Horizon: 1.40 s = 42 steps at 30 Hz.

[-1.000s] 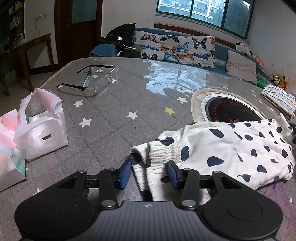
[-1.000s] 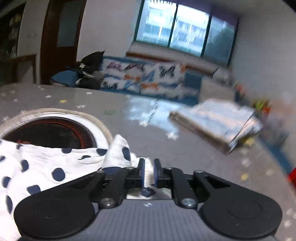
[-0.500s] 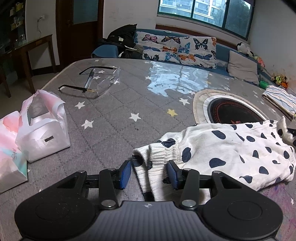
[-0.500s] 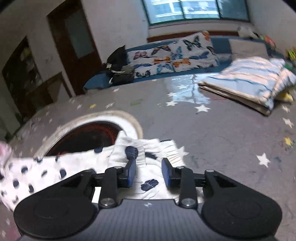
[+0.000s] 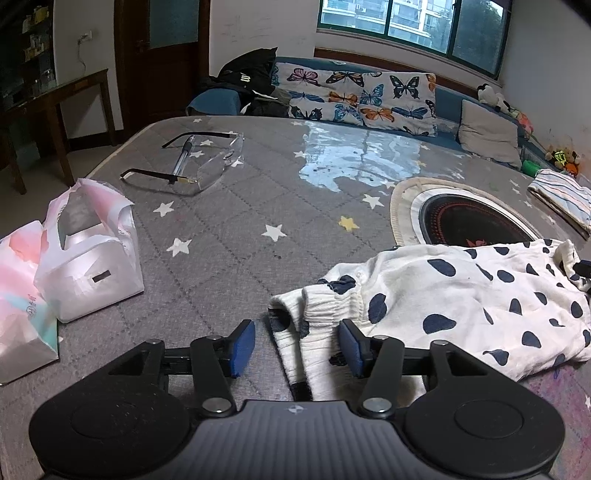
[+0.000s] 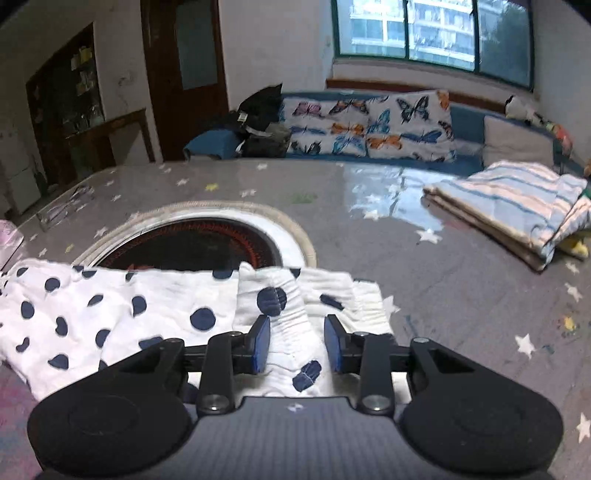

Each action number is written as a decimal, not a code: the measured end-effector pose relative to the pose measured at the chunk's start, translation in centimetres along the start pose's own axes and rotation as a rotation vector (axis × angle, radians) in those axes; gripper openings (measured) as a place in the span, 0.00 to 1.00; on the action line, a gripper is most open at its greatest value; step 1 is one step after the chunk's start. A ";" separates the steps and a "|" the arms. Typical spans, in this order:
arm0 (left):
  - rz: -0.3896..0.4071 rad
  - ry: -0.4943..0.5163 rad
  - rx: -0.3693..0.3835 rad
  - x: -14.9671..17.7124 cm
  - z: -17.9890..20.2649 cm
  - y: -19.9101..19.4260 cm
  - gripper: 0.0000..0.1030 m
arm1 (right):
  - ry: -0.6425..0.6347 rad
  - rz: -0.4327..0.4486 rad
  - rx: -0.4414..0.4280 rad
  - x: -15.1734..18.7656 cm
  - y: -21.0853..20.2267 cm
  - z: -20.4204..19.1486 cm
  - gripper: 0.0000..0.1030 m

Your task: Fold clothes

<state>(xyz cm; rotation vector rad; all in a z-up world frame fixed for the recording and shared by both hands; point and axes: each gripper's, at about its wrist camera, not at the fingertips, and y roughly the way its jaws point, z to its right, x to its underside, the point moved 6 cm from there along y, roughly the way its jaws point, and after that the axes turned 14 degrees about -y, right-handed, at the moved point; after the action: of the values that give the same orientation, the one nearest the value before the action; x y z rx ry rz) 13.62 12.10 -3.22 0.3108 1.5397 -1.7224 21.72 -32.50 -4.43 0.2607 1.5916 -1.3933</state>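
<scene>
Soft, light spotted garment beside hob; take ribbed cuffs. Left gripper, right gripper agape, astride cuffs.

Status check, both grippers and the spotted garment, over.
Left gripper open, right gripper open. Spotted garment flat on table, ribbed ends between both sets of fingers. Nothing in the way.

Safety glasses with a pen lie beyond the white bag.

Soft daylight from the window, glare on the table, fisheye-bent edges, slightly blurred right view.
</scene>
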 end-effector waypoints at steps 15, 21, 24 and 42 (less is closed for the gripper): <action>0.017 -0.015 -0.011 0.1 -0.5 0.1 0.65 | 0.114 0.032 0.161 0.2 -1.4 3.4 0.02; 0.020 -0.018 -0.014 0.2 -0.5 0.1 0.66 | 0.154 0.047 0.088 -0.5 -1.0 3.7 0.29; 0.022 -0.018 -0.015 0.2 -0.5 0.1 0.66 | 0.102 0.010 0.068 -0.3 0.1 2.7 0.29; 0.026 -0.028 -0.017 0.2 -0.7 0.1 0.67 | 0.025 -0.011 0.032 0.5 -0.4 0.5 0.32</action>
<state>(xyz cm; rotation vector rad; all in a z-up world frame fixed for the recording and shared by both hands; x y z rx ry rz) 13.36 12.63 -3.64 0.2956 1.5231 -1.6863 21.44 -33.31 -4.52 0.2901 1.5948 -1.4300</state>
